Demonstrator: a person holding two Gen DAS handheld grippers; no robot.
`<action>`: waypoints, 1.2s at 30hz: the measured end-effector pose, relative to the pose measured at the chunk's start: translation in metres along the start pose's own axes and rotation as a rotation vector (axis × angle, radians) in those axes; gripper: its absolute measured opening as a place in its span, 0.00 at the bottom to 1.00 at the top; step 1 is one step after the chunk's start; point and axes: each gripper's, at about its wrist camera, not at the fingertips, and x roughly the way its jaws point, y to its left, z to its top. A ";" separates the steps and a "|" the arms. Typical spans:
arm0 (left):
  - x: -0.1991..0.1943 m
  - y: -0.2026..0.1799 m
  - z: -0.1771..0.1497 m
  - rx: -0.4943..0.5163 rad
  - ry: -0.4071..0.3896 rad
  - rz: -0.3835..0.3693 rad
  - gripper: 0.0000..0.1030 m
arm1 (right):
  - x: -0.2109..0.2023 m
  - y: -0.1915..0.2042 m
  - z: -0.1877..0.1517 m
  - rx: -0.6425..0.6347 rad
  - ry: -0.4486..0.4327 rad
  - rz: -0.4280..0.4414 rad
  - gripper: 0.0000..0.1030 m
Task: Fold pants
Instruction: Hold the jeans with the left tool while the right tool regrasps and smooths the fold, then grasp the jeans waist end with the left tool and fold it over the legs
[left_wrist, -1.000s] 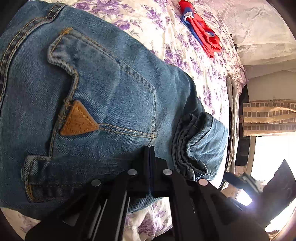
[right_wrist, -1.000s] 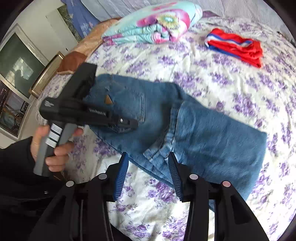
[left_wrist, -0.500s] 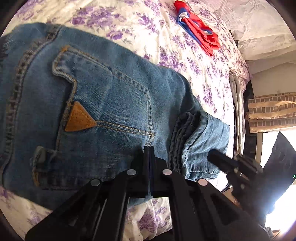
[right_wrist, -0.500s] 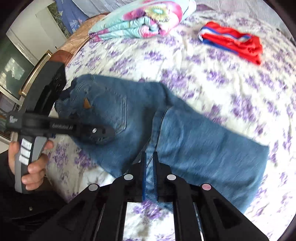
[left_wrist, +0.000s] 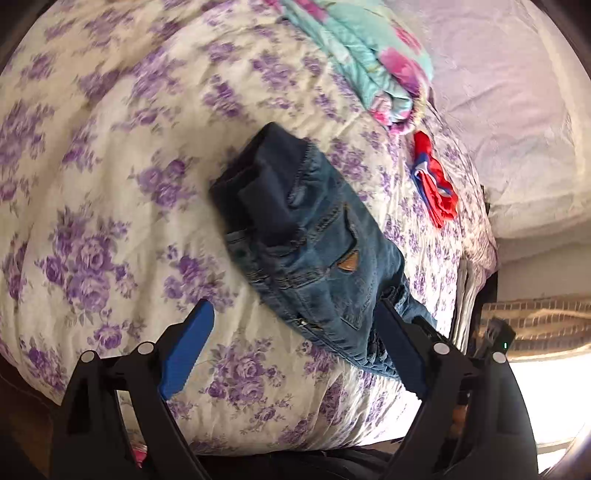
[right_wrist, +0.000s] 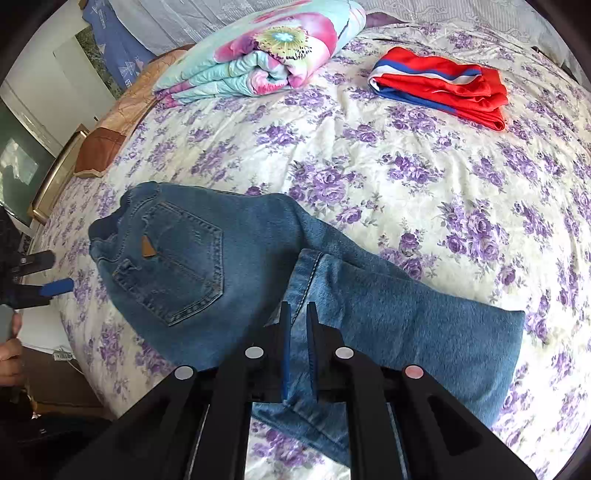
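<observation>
The blue jeans (right_wrist: 207, 266) lie on the floral bedspread (right_wrist: 369, 166), back pocket with a brown patch up, legs folded over to the right. They also show in the left wrist view (left_wrist: 317, 258), with the waistband toward the far side. My right gripper (right_wrist: 297, 314) is shut on the hem edge of the folded leg at the near side. My left gripper (left_wrist: 295, 332) is open and empty, pulled back off the waist end, with its right finger (left_wrist: 400, 350) in front of the jeans' near edge. It also shows at the left edge of the right wrist view (right_wrist: 48, 273).
A folded floral blanket (right_wrist: 266, 55) lies at the back of the bed. A red, white and blue garment (right_wrist: 443, 85) lies at the back right. The bed's near edge (left_wrist: 258, 439) runs just ahead of the left gripper. A wooden headboard (right_wrist: 92, 147) stands to the left.
My left gripper opened, let go of the waist end and drew back from the jeans. My right gripper closed on the leg hem and stays shut on it.
</observation>
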 end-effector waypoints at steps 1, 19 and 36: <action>0.005 0.011 0.002 -0.051 0.011 -0.037 0.83 | -0.004 0.002 -0.003 -0.001 -0.001 0.003 0.12; 0.057 -0.053 0.029 0.218 -0.076 0.031 0.28 | -0.016 0.014 -0.042 0.024 0.002 0.109 0.24; 0.040 -0.156 -0.026 0.667 -0.175 0.184 0.27 | 0.056 0.035 0.009 -0.037 0.066 0.094 0.19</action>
